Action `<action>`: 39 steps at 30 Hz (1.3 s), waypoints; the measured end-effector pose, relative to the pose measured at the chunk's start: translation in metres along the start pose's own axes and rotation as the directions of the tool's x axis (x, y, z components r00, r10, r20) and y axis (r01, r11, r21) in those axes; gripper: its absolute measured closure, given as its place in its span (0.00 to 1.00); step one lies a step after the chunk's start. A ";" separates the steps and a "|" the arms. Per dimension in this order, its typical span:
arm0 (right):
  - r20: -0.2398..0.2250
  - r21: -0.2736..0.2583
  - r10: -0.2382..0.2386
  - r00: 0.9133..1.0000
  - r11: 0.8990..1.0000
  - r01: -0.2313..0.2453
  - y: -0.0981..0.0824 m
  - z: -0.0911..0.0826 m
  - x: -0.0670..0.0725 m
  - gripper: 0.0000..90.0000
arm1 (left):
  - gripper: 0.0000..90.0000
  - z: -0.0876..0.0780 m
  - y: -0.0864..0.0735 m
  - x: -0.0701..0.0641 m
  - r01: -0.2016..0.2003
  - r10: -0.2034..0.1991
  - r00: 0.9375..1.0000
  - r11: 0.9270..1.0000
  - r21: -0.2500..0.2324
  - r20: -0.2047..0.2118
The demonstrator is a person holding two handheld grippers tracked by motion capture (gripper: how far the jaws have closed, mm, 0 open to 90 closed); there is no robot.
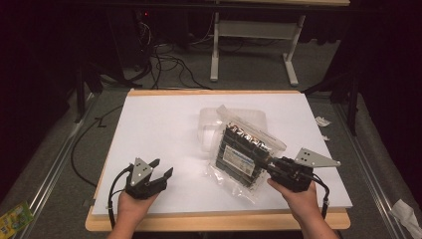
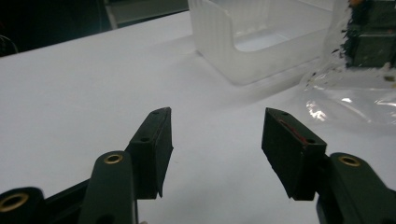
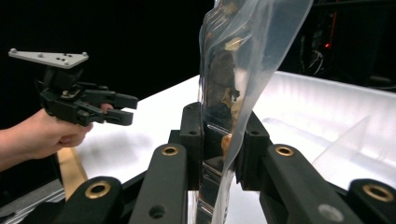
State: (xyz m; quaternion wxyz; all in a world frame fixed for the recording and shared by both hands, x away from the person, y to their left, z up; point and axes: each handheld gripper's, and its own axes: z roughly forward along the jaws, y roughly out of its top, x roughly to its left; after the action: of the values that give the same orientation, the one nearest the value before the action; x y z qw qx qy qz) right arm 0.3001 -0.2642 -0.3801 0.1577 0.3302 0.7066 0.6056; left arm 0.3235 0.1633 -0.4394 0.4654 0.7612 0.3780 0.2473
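Right hand-held gripper (image 1: 271, 167) clamped on clear bag of dark packs (image 1: 246, 149), which extends toward 11 o'clock. Left hand-held gripper (image 1: 161, 168) open, empty, at bag's 8 o'clock, well apart.

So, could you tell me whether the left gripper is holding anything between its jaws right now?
No, the left gripper has its jaws apart with just the bare white board showing between them.

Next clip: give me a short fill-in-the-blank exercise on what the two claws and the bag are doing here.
1. The right claw is shut on the clear plastic ____.
2. The left claw stands ____, with nothing between its jaws.
3. Beside the bag stands a translucent plastic ____.

Missing words: bag; open; container
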 end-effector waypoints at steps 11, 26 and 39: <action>0.079 -0.048 -0.059 0.995 0.997 0.063 0.024 -0.015 -0.006 0.86 | 0.43 0.000 -0.001 0.007 -0.008 0.008 1.000 1.000 -0.011 0.006; 0.157 -0.075 -0.103 0.982 0.990 0.116 0.079 0.015 -0.031 0.86 | 0.42 0.003 -0.001 0.001 -0.042 0.042 0.999 0.999 0.001 0.035; 0.191 -0.033 -0.117 0.975 0.992 0.125 0.090 0.064 -0.063 0.86 | 0.42 0.000 0.000 0.005 -0.025 0.026 0.999 1.000 -0.013 0.035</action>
State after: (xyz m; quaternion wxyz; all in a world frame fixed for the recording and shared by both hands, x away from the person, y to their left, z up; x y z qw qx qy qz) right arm 0.4106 -0.2534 -0.3187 0.2679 0.3389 0.6934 0.5767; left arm 0.3266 0.1673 -0.4398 0.4733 0.7673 0.3586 0.2422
